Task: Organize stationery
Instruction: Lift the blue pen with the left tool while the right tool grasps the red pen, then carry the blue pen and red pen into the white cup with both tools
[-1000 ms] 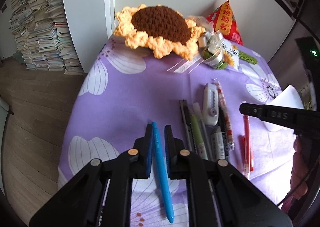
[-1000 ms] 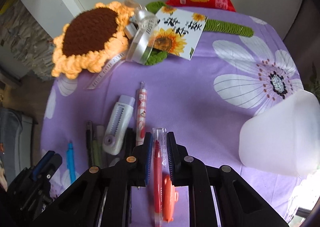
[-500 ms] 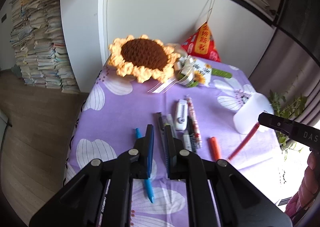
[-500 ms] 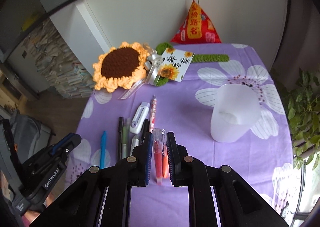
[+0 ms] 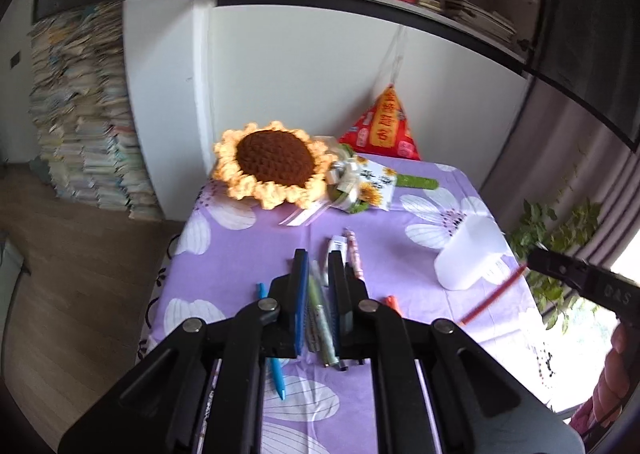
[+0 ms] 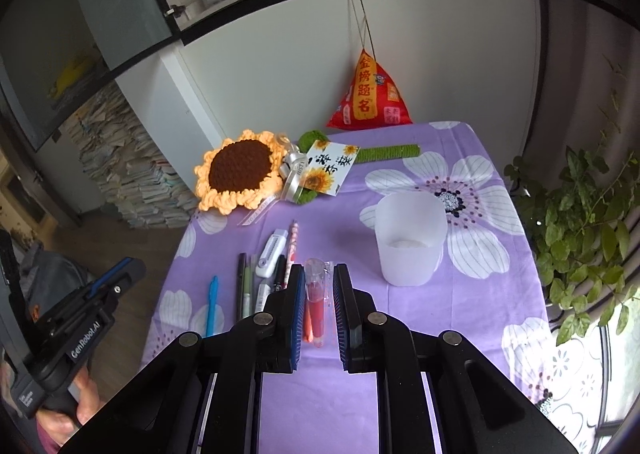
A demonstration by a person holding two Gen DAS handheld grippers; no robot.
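The right gripper (image 6: 317, 288) is up in the air with a red pen (image 6: 317, 304) squeezed between its two fingers. From the left wrist view the red pen (image 5: 494, 297) hangs just beside the white cup (image 5: 468, 260). In the right wrist view the cup (image 6: 410, 238) sits ahead of that gripper and a little to its right. The cup looks empty, though its cloudy wall makes that hard to tell. So no pen is put away yet.

The left gripper (image 5: 318, 286) holds nothing, and its fingers stand a little apart. Under it and ahead lie the other pens (image 5: 320, 306). A blue pen (image 5: 273, 354) lies off to its left, and an orange marker (image 5: 392, 301) off to its right. All of those are left to do.
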